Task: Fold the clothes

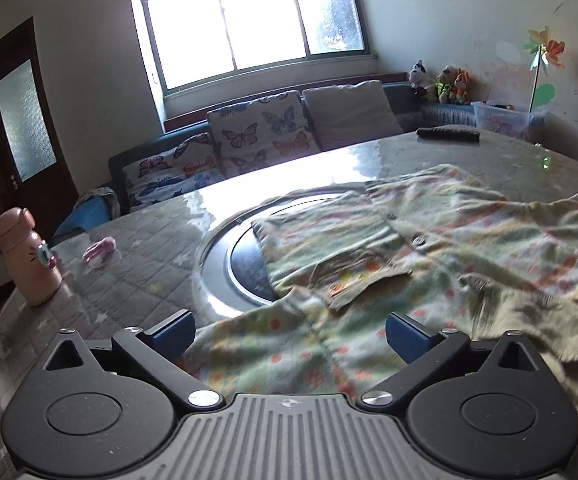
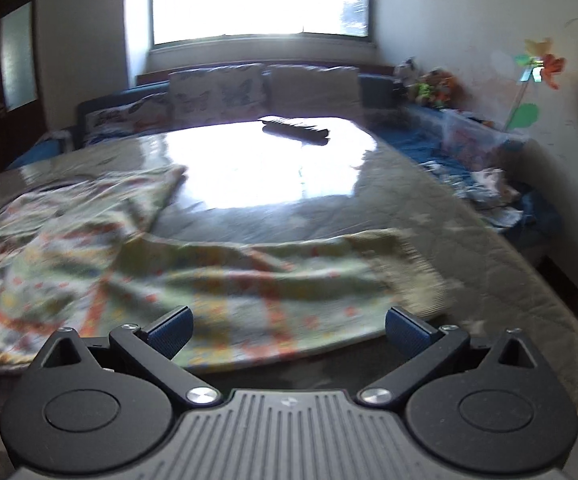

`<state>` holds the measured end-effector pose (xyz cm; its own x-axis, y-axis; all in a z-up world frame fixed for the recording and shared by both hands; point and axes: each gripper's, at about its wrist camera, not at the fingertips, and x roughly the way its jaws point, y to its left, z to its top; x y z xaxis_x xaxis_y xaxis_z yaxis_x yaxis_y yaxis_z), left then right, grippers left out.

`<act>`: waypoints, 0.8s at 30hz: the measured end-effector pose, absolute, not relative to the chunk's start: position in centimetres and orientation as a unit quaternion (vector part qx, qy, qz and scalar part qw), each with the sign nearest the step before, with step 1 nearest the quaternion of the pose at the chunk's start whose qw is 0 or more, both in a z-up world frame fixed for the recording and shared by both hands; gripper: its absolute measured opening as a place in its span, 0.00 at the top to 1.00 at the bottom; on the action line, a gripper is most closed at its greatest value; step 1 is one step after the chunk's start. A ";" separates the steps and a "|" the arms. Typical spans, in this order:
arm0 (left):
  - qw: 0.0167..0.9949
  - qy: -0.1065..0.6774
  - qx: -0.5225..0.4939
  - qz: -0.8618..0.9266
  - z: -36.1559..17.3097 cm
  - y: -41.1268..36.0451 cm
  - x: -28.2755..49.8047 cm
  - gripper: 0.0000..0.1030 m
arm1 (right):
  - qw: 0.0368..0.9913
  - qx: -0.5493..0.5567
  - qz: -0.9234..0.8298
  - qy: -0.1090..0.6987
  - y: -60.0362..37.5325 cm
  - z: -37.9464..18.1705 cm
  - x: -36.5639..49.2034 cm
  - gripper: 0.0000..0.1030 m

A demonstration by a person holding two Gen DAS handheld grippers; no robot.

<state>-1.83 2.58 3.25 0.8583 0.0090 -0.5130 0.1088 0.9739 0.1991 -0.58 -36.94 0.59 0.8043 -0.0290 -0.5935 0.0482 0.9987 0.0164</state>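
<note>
I hold both the left gripper point(image 1: 289, 330) and right gripper point(image 2: 288, 328) released above the garment point(image 1: 429, 240), spread on the counter point(image 1: 137, 256) for folding.

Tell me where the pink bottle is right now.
In the left wrist view, the pink bottle stands upright at the table's far left edge, left of a small pink item and well clear of the garment.

— How's my left gripper point(image 1: 289, 334)?
— Jaws spread wide, nothing between the pads.
— And my right gripper point(image 2: 289, 330)?
— Same: wide open, gripping nothing, tilted downward.
</note>
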 end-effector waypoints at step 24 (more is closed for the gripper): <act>0.938 0.288 0.140 -0.134 1.9 -7.6 2.7 0.00 | 0.944 0.089 -0.087 0.305 -42.5 0.5 1.2 0.92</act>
